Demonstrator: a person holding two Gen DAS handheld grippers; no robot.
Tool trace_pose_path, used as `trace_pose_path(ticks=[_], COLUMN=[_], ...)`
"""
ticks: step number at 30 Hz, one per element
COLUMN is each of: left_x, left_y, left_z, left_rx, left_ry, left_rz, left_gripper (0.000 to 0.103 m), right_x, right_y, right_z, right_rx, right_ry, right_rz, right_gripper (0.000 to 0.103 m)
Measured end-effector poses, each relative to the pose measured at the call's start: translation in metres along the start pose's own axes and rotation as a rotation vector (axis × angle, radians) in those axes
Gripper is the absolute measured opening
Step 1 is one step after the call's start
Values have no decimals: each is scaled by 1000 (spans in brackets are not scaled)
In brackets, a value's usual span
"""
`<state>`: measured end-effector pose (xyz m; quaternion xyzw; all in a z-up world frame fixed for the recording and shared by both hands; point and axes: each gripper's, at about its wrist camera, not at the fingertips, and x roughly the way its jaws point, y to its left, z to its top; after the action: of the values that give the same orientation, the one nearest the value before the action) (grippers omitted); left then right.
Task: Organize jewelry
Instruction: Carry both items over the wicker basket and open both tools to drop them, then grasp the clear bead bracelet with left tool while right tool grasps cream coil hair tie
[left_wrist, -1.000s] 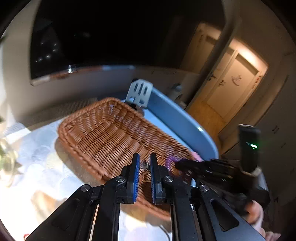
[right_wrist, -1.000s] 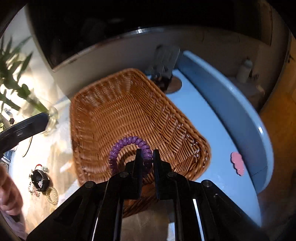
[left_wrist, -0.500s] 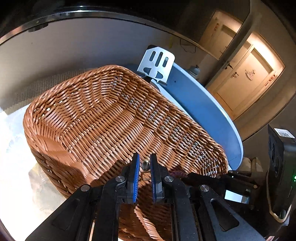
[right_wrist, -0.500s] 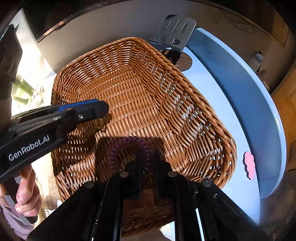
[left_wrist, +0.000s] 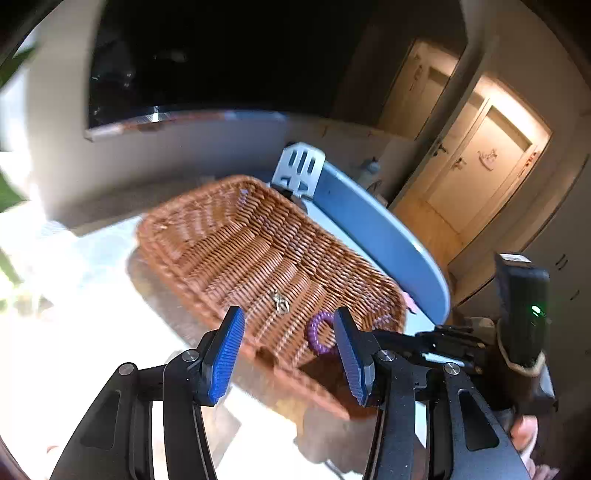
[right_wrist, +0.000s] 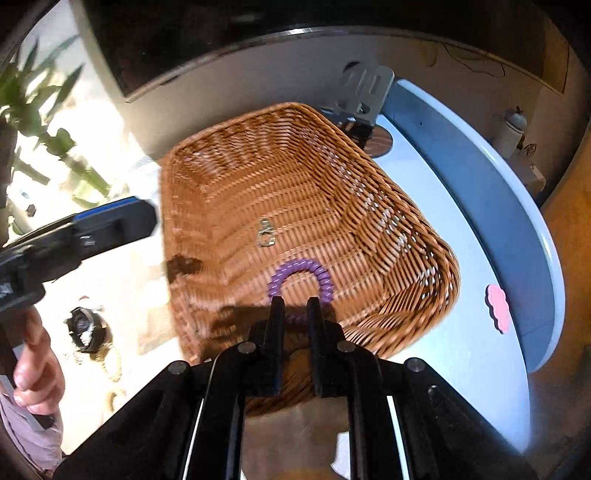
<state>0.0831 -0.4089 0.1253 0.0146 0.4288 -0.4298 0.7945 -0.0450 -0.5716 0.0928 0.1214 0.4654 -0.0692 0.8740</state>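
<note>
A brown wicker basket (left_wrist: 236, 236) (right_wrist: 295, 173) stands on the table. A small metal jewelry piece (left_wrist: 279, 301) (right_wrist: 265, 233) lies on its floor. A purple spiral band (left_wrist: 317, 332) (right_wrist: 300, 275) lies in the basket's near end. My left gripper (left_wrist: 288, 350) is open and empty, above the near rim; it also shows at the left of the right wrist view (right_wrist: 110, 221). My right gripper (right_wrist: 295, 306) has its jaws slightly apart, with the band just past the tips; I cannot tell whether it still holds it.
A metal stand (right_wrist: 364, 92) sits behind the basket on the blue table rim (right_wrist: 480, 177). A pink foam shape (right_wrist: 498, 306) lies at right. More jewelry, including a dark round piece (right_wrist: 85, 328), lies on the table at left. A plant (right_wrist: 40, 122) stands at far left.
My left gripper opened, dropped the metal piece into the basket and pulled back. The right gripper's jaws parted a little and the purple band now rests on the basket floor.
</note>
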Motion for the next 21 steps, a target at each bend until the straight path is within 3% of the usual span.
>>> trace_pose_path(ticks=[6, 9, 11, 17, 21], left_x=[-83, -120, -141, -190, -197], left_y=[8, 12, 18, 51, 77], left_z=[-26, -47, -63, -124, -167], left_rx=[-6, -2, -3, -62, -134], left_ry=[-100, -134, -154, -174, -147], left_rz=[39, 60, 85, 113, 95], left_gripper=[52, 52, 52, 52, 52], right_x=[-47, -59, -57, -29, 1], right_y=[26, 40, 54, 88, 112], right_z=[-22, -37, -48, -84, -103], right_rx=[-6, 1, -7, -44, -89], right_ry=[-80, -127, -133, -98, -79], right_rz=[54, 117, 158, 233, 269], right_gripper=[16, 35, 43, 43, 43])
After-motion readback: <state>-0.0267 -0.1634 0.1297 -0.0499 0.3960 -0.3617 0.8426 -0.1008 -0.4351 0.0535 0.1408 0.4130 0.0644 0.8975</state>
